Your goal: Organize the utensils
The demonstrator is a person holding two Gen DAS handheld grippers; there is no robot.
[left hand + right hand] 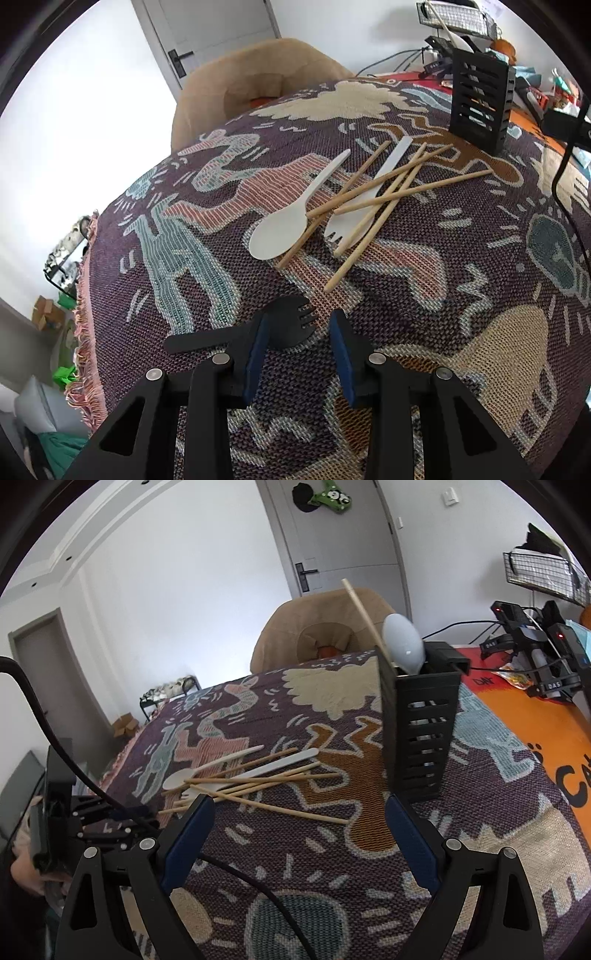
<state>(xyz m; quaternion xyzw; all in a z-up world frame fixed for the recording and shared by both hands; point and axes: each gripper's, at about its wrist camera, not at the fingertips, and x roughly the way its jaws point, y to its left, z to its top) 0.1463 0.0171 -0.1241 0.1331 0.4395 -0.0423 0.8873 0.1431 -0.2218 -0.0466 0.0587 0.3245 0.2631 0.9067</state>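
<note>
Across the patterned surface (424,295), a black spork (291,325) is straddled by the half-open, empty left tool (299,354), so its flat handle could be skidded aside, while the chopsticks (380,192) at one o'clock and the wide-open, empty right tool (299,834) are left apart.

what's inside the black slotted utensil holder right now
In the black utensil holder, a white spoon stands bowl up and one wooden chopstick leans out. Their lower ends are mostly hidden by the walls; anything else inside cannot be seen.

Bright, even daylight, white walls (74,129) near overexposed, soft faint shadows under the chopsticks (388,192), strong fisheye curvature, dark vignette at corners, slight blur on the black holder (421,731) edge.
</note>
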